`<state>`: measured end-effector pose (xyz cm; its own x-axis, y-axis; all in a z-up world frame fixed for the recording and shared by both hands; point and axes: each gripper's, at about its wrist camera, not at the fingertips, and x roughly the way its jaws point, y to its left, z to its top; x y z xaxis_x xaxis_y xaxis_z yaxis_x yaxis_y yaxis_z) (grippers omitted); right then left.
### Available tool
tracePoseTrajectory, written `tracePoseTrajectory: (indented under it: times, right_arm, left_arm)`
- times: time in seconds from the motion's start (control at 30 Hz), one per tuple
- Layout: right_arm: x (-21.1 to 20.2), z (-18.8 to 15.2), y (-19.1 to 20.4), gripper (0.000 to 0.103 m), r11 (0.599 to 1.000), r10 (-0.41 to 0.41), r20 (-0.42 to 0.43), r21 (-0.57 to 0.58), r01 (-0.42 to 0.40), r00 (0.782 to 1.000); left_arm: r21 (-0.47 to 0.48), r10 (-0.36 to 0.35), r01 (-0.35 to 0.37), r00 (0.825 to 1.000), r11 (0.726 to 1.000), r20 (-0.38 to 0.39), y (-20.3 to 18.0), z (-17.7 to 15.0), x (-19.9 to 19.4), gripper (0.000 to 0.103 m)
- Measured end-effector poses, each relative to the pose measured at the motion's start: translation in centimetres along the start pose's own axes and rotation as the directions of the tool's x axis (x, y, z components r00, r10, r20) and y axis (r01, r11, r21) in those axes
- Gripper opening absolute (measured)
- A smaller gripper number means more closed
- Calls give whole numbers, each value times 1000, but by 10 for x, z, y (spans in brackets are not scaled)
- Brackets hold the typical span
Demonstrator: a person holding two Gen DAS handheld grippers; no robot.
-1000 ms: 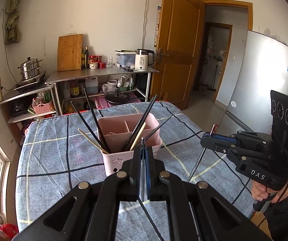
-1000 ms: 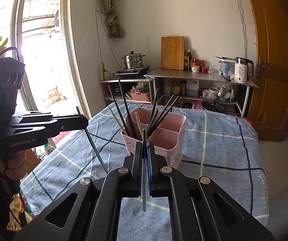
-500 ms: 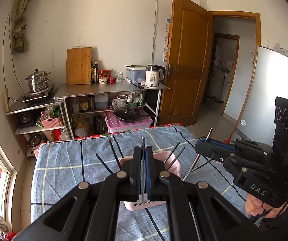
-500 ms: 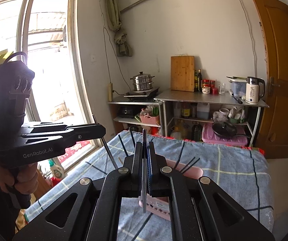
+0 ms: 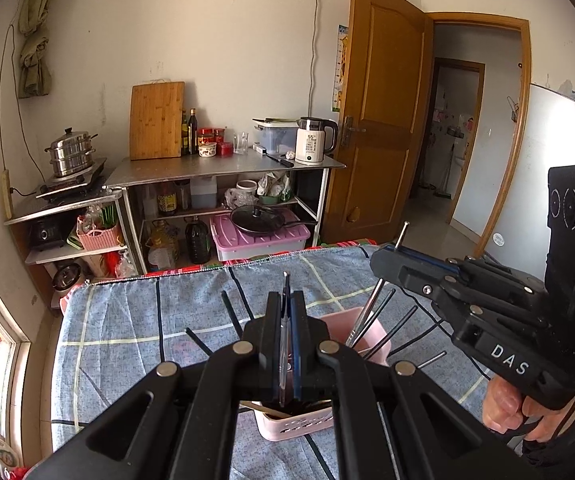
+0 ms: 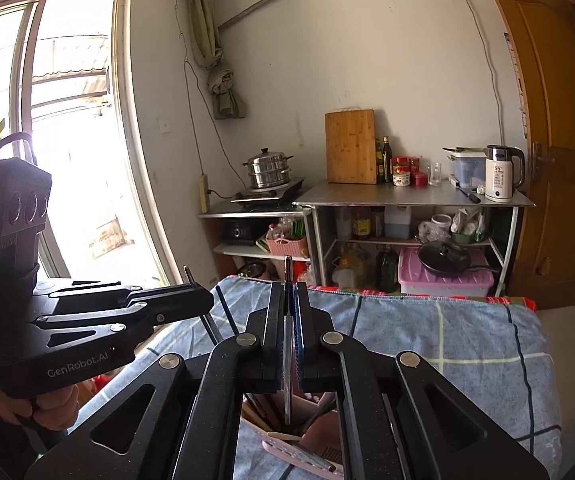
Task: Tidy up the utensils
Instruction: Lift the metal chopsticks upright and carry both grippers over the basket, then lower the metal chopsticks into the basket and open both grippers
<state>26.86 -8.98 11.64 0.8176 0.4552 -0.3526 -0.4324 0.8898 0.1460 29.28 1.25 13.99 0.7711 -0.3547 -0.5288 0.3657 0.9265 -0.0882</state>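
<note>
Both your grippers pinch a metal chopstick above the pink holder.

Nearest, your left gripper is pressed together on a thin metal chopstick standing upright between its pads, tip down over the holder. Your right gripper is likewise clamped on its own chopstick, whose lower end hangs over the holder's mouth. The holder stands on the blue checked cloth; dark chopsticks lean out of its compartments, with a pale wooden one at the near rim. Which compartment each held chopstick hangs over I cannot tell. Further back, on the metal shelf's lower level, a pink lidded bin carries a black pan, and a small pink basket holds green items.
</note>
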Motion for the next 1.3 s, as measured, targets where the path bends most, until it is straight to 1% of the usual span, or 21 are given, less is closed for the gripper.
tracePoseTrajectory:
  times: [0.23,0.3,0.37,0.53,0.63,0.8,0.9,1.0,1.1,1.23,1.3]
  right_arm:
    - [15,-15,-7,4,1000,-14,-53,-10,13,998]
    - [14,-18,-9,4,1000,-19,-48,-14,19,999]
    - [15,-21,-11,4,1000,-12,-69,-1,12,998]
    - [21,-30,-15,5,1000,-25,-116,-10,24,993]
    - [26,-34,-16,5,1000,-27,-152,-10,26,988]
    - [37,-46,-14,5,999,-46,-228,-36,38,973]
    - [39,-51,-18,5,999,-42,-251,-30,36,967]
    - [35,-51,-19,5,999,-48,-251,-24,43,967]
    - [27,-47,-19,11,999,-43,-234,-21,39,971]
    - [13,-42,-19,12,999,-42,-208,-12,40,977]
    - [4,-41,-18,12,999,-46,-194,-16,44,980]
  left_arm:
    - [-21,-7,5,999,1000,-54,6,-17,24,5]
    - [-23,-6,5,997,1000,-71,7,-23,28,5]
    - [-22,-6,4,996,1000,-87,6,-29,32,5]
    - [-23,-5,3,994,1000,-107,6,-38,35,5]
    - [-27,-8,5,993,1000,-122,6,-42,37,5]
    - [-28,-10,6,989,1000,-148,4,-51,41,6]
    - [-32,-11,7,989,999,-150,4,-53,40,6]
    - [-38,-13,7,988,999,-152,4,-53,38,6]
    - [-42,-9,3,990,999,-141,5,-52,35,6]
    - [-65,-13,6,993,998,-114,6,-51,23,17]
    - [-74,-9,2,995,997,-99,6,-51,15,18]
